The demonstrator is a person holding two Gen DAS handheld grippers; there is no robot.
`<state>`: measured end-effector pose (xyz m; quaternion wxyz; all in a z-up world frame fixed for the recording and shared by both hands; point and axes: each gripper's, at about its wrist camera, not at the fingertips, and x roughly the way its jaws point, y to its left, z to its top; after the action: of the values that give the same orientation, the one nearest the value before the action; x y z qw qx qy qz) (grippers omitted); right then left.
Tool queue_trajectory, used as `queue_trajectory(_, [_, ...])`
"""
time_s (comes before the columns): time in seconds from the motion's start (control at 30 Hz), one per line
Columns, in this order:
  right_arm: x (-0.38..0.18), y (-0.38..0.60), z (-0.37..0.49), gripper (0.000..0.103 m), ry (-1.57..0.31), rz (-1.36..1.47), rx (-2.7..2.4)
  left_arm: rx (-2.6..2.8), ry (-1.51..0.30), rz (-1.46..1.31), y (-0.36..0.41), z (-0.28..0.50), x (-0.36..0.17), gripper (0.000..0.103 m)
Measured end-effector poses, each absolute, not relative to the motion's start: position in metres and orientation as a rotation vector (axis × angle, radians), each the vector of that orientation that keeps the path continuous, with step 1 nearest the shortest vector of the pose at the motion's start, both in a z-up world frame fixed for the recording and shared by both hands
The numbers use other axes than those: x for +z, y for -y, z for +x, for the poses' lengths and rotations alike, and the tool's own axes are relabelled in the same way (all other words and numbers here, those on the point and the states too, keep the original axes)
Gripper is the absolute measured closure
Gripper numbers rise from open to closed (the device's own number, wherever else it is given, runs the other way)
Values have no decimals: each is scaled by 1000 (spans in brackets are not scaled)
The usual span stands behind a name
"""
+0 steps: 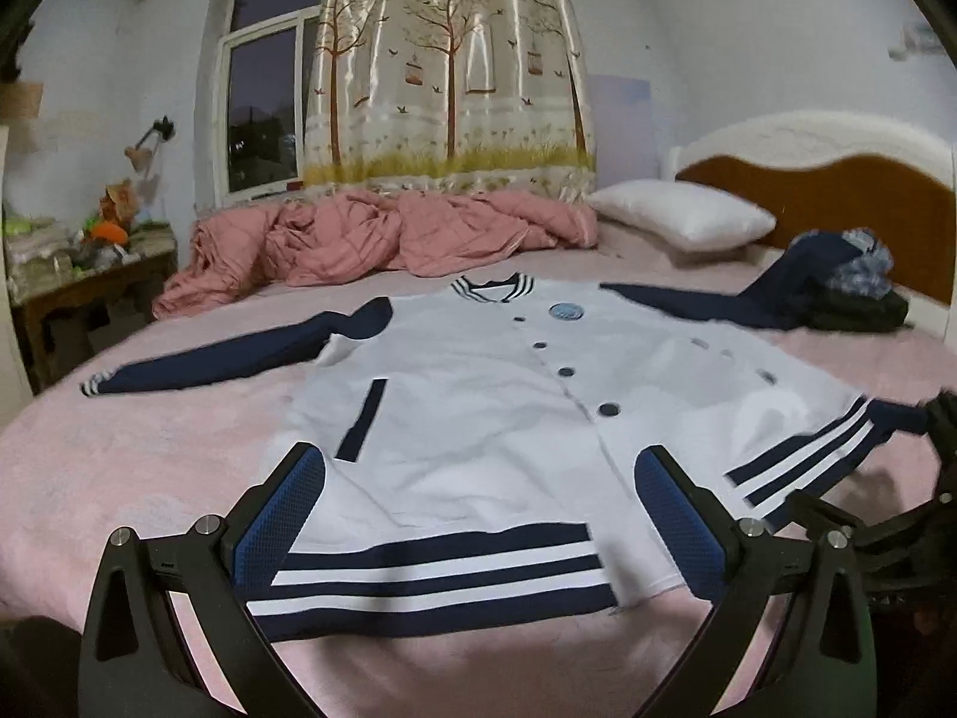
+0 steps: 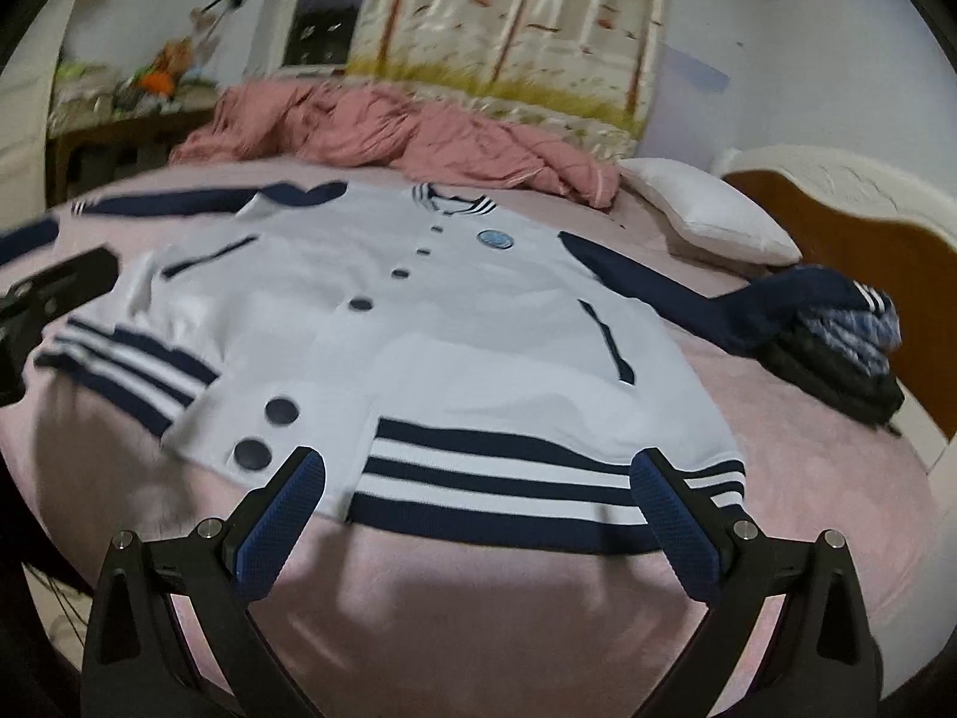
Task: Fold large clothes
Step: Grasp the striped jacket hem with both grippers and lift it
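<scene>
1. Jacket (image 1: 478, 395): white body, navy sleeves, striped hem; lies front-up and spread flat on the pink bed sheet (image 1: 149, 449), collar toward the window.
2. Left gripper (image 1: 478, 478): jaws spread wide, holding nothing, hovering at the hem's left half.
3. Right gripper (image 2: 478, 478): jaws likewise wide apart and empty, just short of the hem's right half; this view is motion-blurred.
4. Left wrist view only: the window (image 1: 263, 96), the full tree-print curtain (image 1: 448, 60), and the left sleeve's striped cuff (image 1: 95, 386).
5. Right wrist view only: the right pocket welt (image 2: 610, 341) and the right sleeve running up onto a pile of dark clothes (image 2: 837, 353).
6. Surroundings: crumpled pink quilt (image 1: 371, 239), white pillow (image 1: 682, 215), headboard (image 1: 837, 191), cluttered side table (image 1: 90, 263).
</scene>
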<state>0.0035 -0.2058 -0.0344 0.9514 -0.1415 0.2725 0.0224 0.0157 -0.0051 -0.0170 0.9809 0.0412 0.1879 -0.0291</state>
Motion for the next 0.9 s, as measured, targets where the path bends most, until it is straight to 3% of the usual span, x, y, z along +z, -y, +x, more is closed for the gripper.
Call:
queue_trajectory(0.4, [-61, 210, 14, 0, -756, -366, 110, -112, -623, 190, 14, 20, -53, 0])
queue_trajectory(0.6, [-63, 237, 34, 0, -876, -217, 58, 12, -743, 335, 17, 29, -72, 0])
queue_trajectory(0.77, [-57, 249, 49, 0, -852, -289, -75, 6, -801, 309, 14, 53, -70, 0])
queue_trajectory(0.9, [-44, 253, 63, 0, -799, -379, -160, 48, -748, 392, 17, 76, -53, 0])
